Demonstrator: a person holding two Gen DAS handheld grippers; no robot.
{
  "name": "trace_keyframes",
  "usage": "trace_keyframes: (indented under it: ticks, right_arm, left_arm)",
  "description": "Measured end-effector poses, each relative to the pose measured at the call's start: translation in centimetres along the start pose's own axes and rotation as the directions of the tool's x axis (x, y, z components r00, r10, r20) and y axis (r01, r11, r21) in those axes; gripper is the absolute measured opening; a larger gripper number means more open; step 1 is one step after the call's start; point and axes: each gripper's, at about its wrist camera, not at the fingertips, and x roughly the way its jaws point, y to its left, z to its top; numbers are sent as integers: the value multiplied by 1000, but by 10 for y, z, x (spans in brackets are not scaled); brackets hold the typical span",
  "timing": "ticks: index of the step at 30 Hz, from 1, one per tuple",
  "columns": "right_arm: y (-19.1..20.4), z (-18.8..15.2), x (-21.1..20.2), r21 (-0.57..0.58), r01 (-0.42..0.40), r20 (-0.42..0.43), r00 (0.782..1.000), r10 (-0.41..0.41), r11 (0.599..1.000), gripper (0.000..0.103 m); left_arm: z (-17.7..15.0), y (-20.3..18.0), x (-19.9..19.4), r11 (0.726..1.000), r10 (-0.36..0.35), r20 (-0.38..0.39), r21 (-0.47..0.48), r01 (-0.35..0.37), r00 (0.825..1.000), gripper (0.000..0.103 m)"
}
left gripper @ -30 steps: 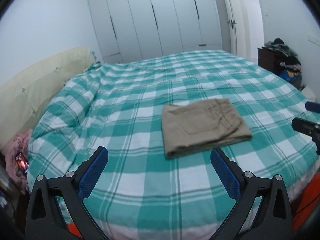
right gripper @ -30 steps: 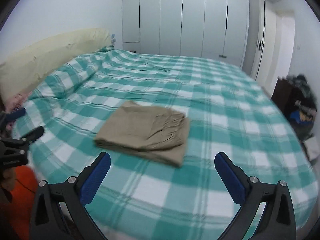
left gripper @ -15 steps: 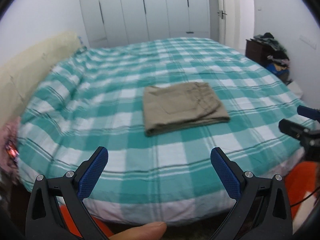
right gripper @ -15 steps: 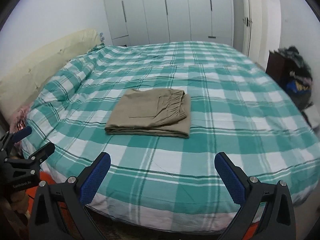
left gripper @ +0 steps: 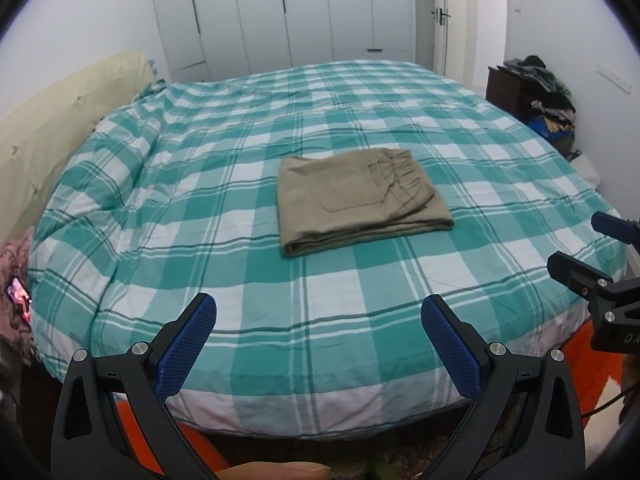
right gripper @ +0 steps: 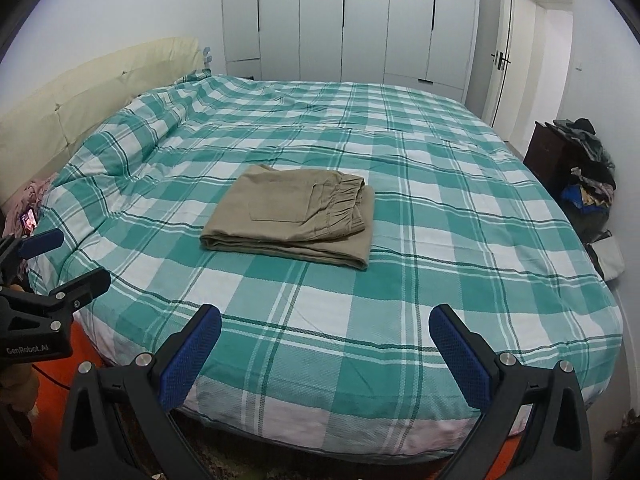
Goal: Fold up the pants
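Left gripper (left gripper: 318,320) and right gripper (right gripper: 324,330) both stand wide open and empty, level with the near edge of the bed (left gripper: 320,360). Folded khaki pants (left gripper: 360,196) lie ahead at mid-mattress, long axis crosswise, about equally far from both

Your right gripper (right gripper: 325,354) hangs off the near edge of the bed (right gripper: 460,208), fingers spread wide with nothing between them. The khaki pants (right gripper: 292,216) lie folded flat mid-bed, elastic waistband toward the right. Your left gripper (right gripper: 60,260) appears at the left edge, jaws parted, also empty.
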Motion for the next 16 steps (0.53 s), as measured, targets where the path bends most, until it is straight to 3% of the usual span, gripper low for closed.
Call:
trace_keyframes:
  ticks: [13, 16]
  right_arm:
    - [7, -2, 7, 1, -31, -14, 999, 31, 1000, 103]
    - [9, 0, 5, -1, -33, -5, 999, 33, 999, 103]
  left_arm:
    - [2, 3, -1, 999, -51, -8, -19, 51, 999, 102]
    - [3, 2, -5, 999, -34, 11, -16, 34, 999, 102]
